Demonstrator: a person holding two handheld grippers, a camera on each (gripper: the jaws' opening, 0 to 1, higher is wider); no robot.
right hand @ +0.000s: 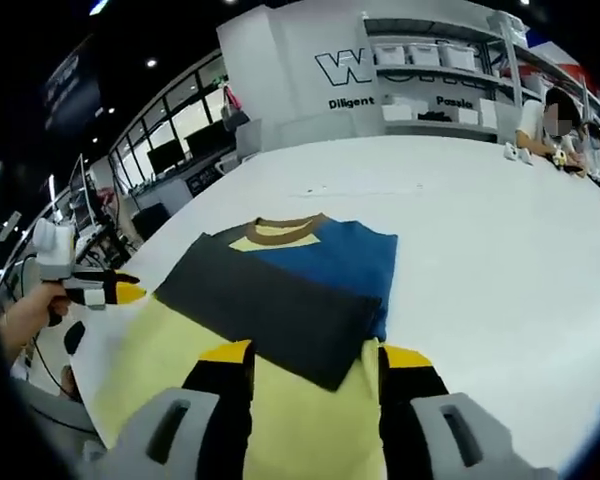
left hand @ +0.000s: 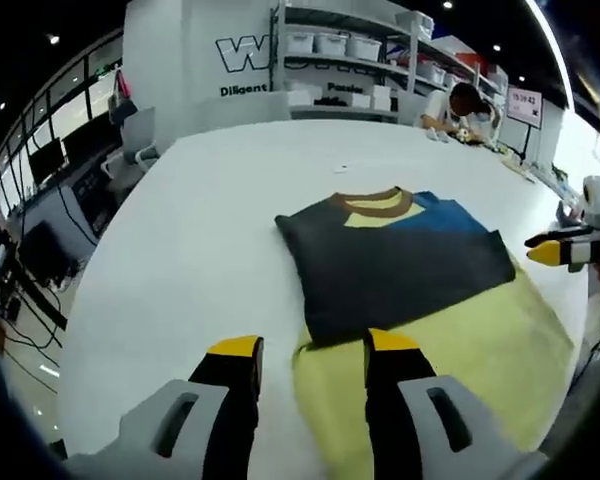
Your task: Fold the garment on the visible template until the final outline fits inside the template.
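A partly folded T-shirt lies on the white table. It has a brown collar, a blue part and a dark grey panel laid across it. Pale yellow material spreads out beneath and nearer me; I cannot tell whether it is shirt or template. My left gripper hovers open over the near edge of the yellow area, holding nothing. My right gripper is open over the near corner of the grey panel. Each gripper also appears in the other view, hand-held beside the shirt: the right gripper, the left gripper.
The table stretches far beyond the shirt, with a small speck lying on it. At the back stand shelves with white bins, and a person sits at the far edge. Desks with monitors stand off the left side.
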